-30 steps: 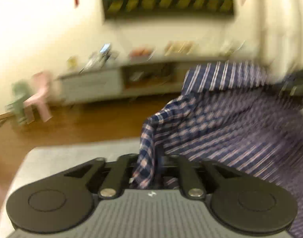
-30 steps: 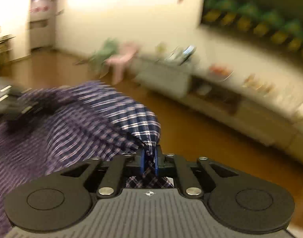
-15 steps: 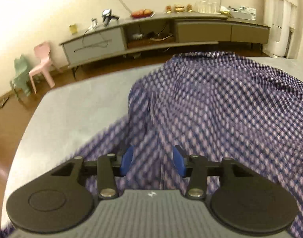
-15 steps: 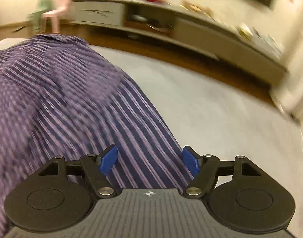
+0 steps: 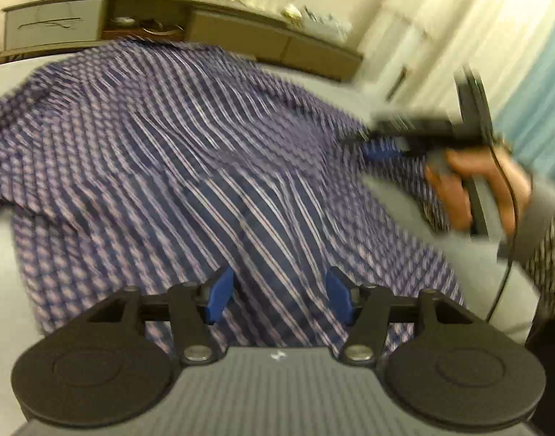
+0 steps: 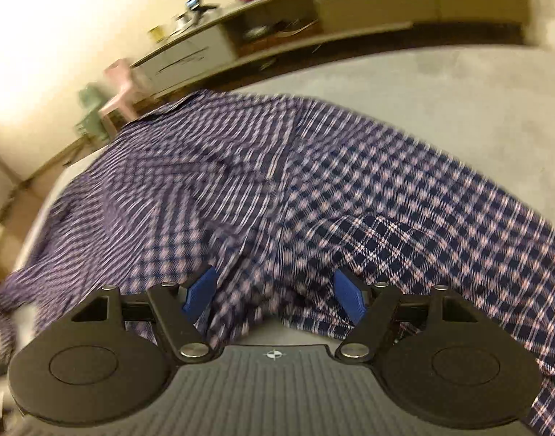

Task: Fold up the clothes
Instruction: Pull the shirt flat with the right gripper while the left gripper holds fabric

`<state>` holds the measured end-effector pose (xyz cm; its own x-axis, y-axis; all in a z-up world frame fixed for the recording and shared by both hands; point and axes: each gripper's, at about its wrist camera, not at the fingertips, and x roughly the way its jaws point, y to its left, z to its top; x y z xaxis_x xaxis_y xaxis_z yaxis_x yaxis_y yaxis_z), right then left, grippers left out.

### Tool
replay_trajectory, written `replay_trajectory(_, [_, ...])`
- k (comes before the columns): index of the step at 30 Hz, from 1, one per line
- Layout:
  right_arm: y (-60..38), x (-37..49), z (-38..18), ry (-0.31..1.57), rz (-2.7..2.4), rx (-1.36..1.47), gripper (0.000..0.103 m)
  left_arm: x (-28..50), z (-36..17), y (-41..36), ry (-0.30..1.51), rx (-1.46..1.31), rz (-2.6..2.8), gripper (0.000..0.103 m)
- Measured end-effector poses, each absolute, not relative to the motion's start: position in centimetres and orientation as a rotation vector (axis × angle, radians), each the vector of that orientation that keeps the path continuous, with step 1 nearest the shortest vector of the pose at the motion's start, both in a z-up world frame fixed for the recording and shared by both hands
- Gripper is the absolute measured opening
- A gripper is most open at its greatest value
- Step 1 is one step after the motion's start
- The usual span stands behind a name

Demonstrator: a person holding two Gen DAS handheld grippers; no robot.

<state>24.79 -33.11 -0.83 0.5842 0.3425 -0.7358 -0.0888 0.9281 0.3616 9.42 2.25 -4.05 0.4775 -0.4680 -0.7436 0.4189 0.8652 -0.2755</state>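
Observation:
A blue, white and pink plaid shirt lies spread and rumpled on a grey padded surface. My left gripper hangs over the shirt's near part. Its jaws are opening, the blue pads stand apart, and cloth lies under them without being pinched. In the right wrist view the same shirt fills the middle. My right gripper sits over a fold at the near hem; its jaws are closing but the pads stand wide, clear of the cloth. The left wrist view also shows the right gripper at the shirt's right edge, held by a hand.
A long low cabinet with small items on top runs along the far wall. A pink child's chair and a green one stand on the wooden floor beyond the grey surface. Pale curtains hang at the right.
A second ago both grippers were shut on the shirt, holding it up. Both have let go and opened, and the shirt now lies spread on the grey surface. Both views have tipped downward.

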Motion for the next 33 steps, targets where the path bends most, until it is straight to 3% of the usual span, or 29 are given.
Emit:
replay_trajectory(1, [-32.6,24.8,-1.0,0.902,0.235,0.243,0.039,9.1,-4.6,1.3,0.932,-0.017,-0.536,0.046])
replay_trajectory(2, [-32.1,24.8,-1.1,0.888,0.214,0.18,0.017,9.1,-4.8,1.2,0.923,0.007,-0.514,0.027])
replay_trajectory(3, [-31.7,24.7,-1.2,0.875,0.198,0.098,0.011,9.1,-5.1,1.1,0.914,0.03,-0.491,0.007])
replay_trajectory(5, [-31.4,24.5,-1.2,0.859,0.178,-0.036,0.007,9.4,-5.2,1.8,0.909,0.025,-0.457,0.0])
replay_trajectory(10, [-33.1,24.0,-0.9,0.787,0.007,-0.329,0.005,10.4,-4.4,4.9,0.883,-0.071,-0.412,0.0])
replay_trajectory(13, [-35.0,23.4,-0.4,0.772,-0.074,-0.278,0.026,10.7,-4.6,5.4,0.905,-0.107,-0.473,0.001])
replay_trajectory(17, [-36.3,20.6,2.1,0.82,-0.016,-0.009,0.036,10.9,-4.4,5.6,0.886,-0.103,-0.469,0.001])
replay_trajectory(19, [-36.2,18.2,3.0,0.849,0.08,0.125,0.054,11.0,-4.1,5.8,0.877,-0.126,-0.462,0.001])
replay_trajectory(21, [-35.2,15.3,2.2,0.901,0.18,0.185,0.055,11.1,-3.6,6.2,0.869,-0.16,-0.454,0.001])
replay_trajectory(23, [-33.4,12.6,1.1,0.935,0.25,0.161,0.053,11.5,-2.9,7.1,0.852,-0.217,-0.432,0.001])
replay_trajectory(24, [-32.5,11.3,0.7,0.943,0.274,0.124,0.036,11.5,-2.5,7.7,0.842,-0.247,-0.416,0.001])
replay_trajectory(25, [-31.4,10.1,0.7,0.93,0.283,0.057,0.006,11.7,-2.3,8.3,0.83,-0.275,-0.395,0.001])
replay_trajectory(26, [-30.4,8.8,0.7,0.914,0.295,-0.005,0.001,11.7,-2.0,8.8,0.821,-0.293,-0.367,0.001])
replay_trajectory(29, [-29.0,5.1,2.4,0.821,0.488,0.055,0.001,11.6,-1.4,9.8,0.807,-0.31,-0.29,0.004])
replay_trajectory(31, [-29.3,4.3,2.9,0.791,0.532,0.124,0.001,11.4,-1.1,9.2,0.806,-0.234,-0.234,0.02])
replay_trajectory(33, [-30.3,4.6,2.6,0.78,0.477,0.171,0.004,10.1,-0.1,7.8,0.741,-0.093,-0.182,0.045])
